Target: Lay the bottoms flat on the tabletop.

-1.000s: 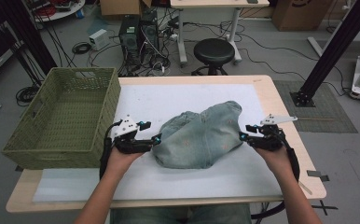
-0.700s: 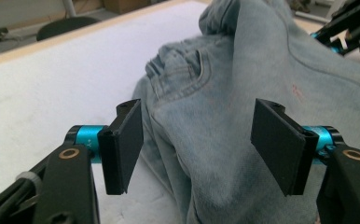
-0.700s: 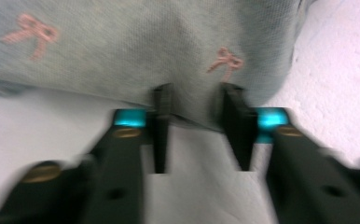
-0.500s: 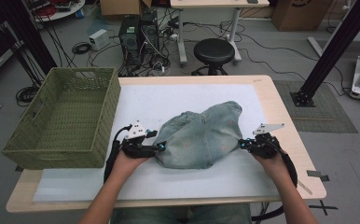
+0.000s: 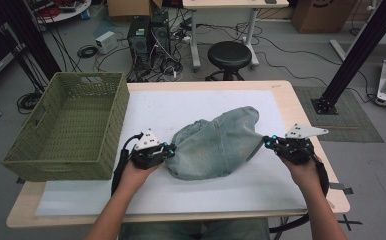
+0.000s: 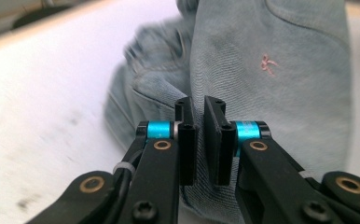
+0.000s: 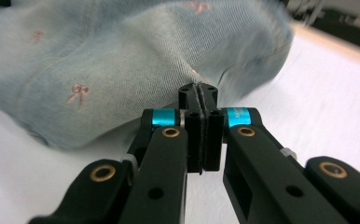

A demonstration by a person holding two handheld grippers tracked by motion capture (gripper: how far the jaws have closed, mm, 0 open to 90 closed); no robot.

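A crumpled light-blue denim garment (image 5: 216,145) with small pink bows lies mid-table on a white sheet (image 5: 181,107). My left gripper (image 5: 170,149) is at its left edge. In the left gripper view the jaws have just been closing, and my left gripper (image 6: 199,116) now pinches a fold of the denim (image 6: 271,60). My right gripper (image 5: 267,143) is at the garment's right edge, slightly raised. In the right gripper view my right gripper (image 7: 198,95) is shut tight on a thin edge of the denim (image 7: 99,56), which stretches toward the tips.
A green woven basket (image 5: 113,115) stands on the table's left side, close to my left hand. The wooden table (image 5: 281,87) has bare sheet behind and in front of the garment. Beyond it on the floor are a black stool (image 5: 229,52), cables and computers.
Both grippers went from open beside the garment to shut on its edges. The right one rose a little, drawing the right edge out into a point.
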